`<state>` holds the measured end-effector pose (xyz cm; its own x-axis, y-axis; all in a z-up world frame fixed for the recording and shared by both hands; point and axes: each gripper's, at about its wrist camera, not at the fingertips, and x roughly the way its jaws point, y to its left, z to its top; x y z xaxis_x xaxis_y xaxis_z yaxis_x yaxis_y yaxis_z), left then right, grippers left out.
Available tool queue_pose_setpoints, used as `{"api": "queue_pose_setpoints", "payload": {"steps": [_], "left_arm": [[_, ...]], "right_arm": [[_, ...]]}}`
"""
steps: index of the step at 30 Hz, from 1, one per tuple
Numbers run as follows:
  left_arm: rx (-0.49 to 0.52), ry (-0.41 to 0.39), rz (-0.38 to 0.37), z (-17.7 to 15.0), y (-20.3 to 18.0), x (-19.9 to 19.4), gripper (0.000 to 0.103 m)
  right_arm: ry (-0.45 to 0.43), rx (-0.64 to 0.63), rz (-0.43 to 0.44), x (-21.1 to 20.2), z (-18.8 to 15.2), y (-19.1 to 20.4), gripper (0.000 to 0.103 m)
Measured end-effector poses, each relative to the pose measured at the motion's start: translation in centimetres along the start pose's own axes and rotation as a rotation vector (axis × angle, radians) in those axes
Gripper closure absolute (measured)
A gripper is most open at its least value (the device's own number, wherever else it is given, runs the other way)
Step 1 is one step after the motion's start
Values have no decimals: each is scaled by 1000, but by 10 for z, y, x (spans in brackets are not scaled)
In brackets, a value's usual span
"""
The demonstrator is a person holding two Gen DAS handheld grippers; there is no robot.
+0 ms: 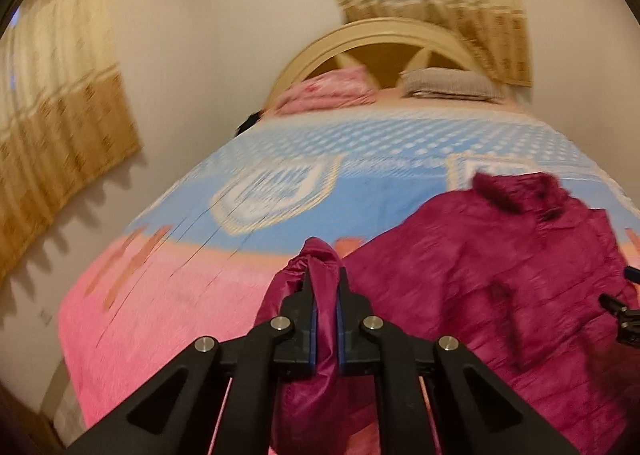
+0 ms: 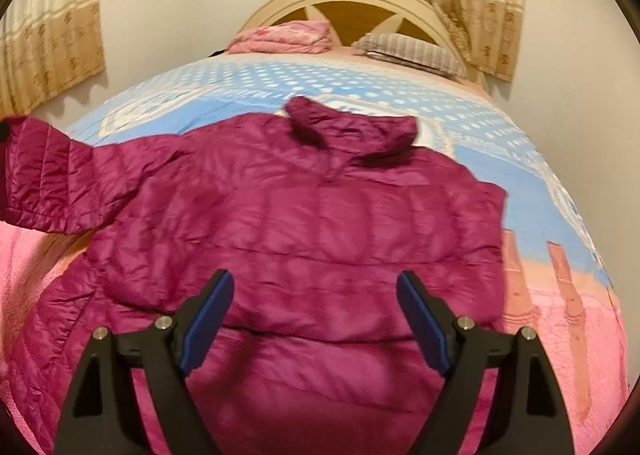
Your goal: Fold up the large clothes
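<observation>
Left wrist view: the left gripper (image 1: 325, 287) is clenched on the cuff end of a sleeve (image 1: 316, 275) of the magenta quilted puffer jacket (image 1: 500, 275), with slick fabric bunched between the blue pads. The jacket's body lies at about three o'clock from the jaws, on the pink and blue patterned bedspread (image 1: 168, 295). The grip looks narrow and the shell looks slippery, so a quick pull across could let the cuff slide out. Dragging low could also rake the bedspread into ridges under the fold.

Right wrist view: the right gripper (image 2: 316, 307) is released, jaws spread wide and empty above the jacket's lower back panel. The jacket lies face down in the middle of the bed, its stand-up collar (image 2: 352, 127) at twelve o'clock and the lifted sleeve (image 2: 48, 175) at nine o'clock. Nothing pins the body, so tension from the sleeve would probably skew the whole garment toward nine o'clock. Puffy filling may spring the fold back open.
</observation>
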<state>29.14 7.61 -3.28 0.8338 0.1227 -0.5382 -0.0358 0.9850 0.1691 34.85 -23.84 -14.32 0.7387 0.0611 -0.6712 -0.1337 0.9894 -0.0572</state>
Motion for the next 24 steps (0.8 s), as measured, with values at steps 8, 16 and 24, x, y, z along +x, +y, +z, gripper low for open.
{"api": "queue_pose_setpoints", "payload": {"steps": [8,16,24], "left_arm": [[123,-48,-176,31,-134,5,98],[173,-33,-320,25,-246,14,48],[130,-90,-246,27,-213,21,12]], "right_arm": [[13,140,-52,-14,-25,-60,17],[43,192,-66,-16,-49,-86,17],[60,206,-45,-13,-47,-92,17]]}}
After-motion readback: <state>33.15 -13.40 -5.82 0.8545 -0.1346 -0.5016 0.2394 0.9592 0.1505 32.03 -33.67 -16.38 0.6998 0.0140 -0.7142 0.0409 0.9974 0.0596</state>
